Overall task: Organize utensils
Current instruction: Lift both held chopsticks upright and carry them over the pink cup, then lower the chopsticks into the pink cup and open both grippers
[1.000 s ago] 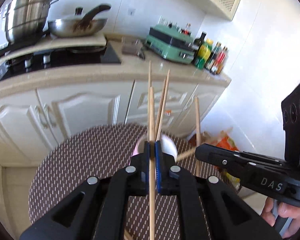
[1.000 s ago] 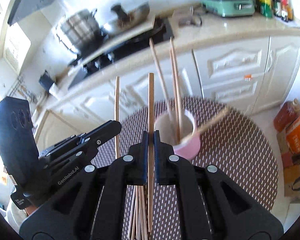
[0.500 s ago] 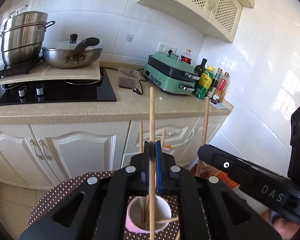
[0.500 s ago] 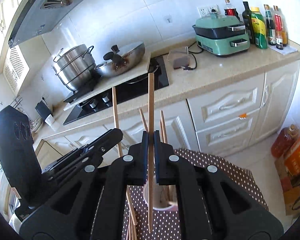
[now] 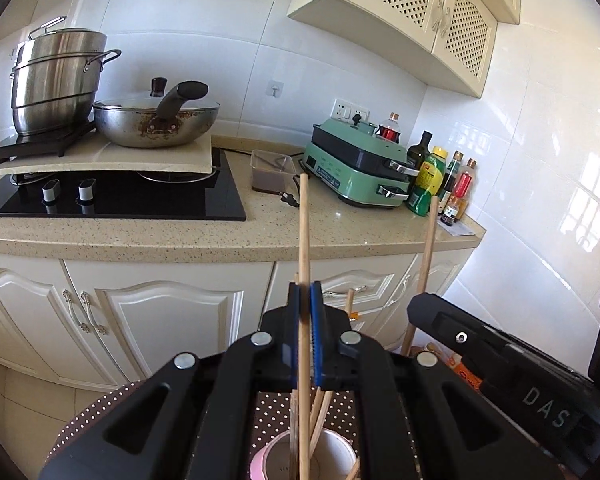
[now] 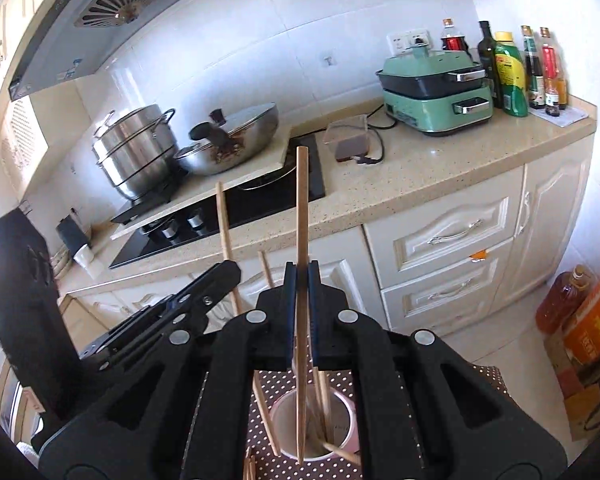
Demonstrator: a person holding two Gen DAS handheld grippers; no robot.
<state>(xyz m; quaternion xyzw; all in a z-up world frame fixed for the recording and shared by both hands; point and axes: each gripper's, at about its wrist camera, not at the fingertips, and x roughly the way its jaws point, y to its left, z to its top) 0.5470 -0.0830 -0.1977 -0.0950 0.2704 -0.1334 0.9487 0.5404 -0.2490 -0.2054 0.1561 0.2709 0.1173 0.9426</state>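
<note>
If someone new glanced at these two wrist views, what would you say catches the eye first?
Each black gripper, left and right, pinches one upright wooden chopstick dead centre, its lower end reaching down at a pink cup of chopsticks on the dotted mat. Behind, on the counter's left, a steel stockpot and wok sit over the black hob; a mint-green electric cooker stands to the right.

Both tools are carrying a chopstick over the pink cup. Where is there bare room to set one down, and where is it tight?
Bare countertop lies between the black cooktop and the green cooker, in front of the small tub. Dotted mat shows right of the pink cup. Tight: the cup's mouth, already holding chopsticks, and the bottles at the counter's end.
</note>
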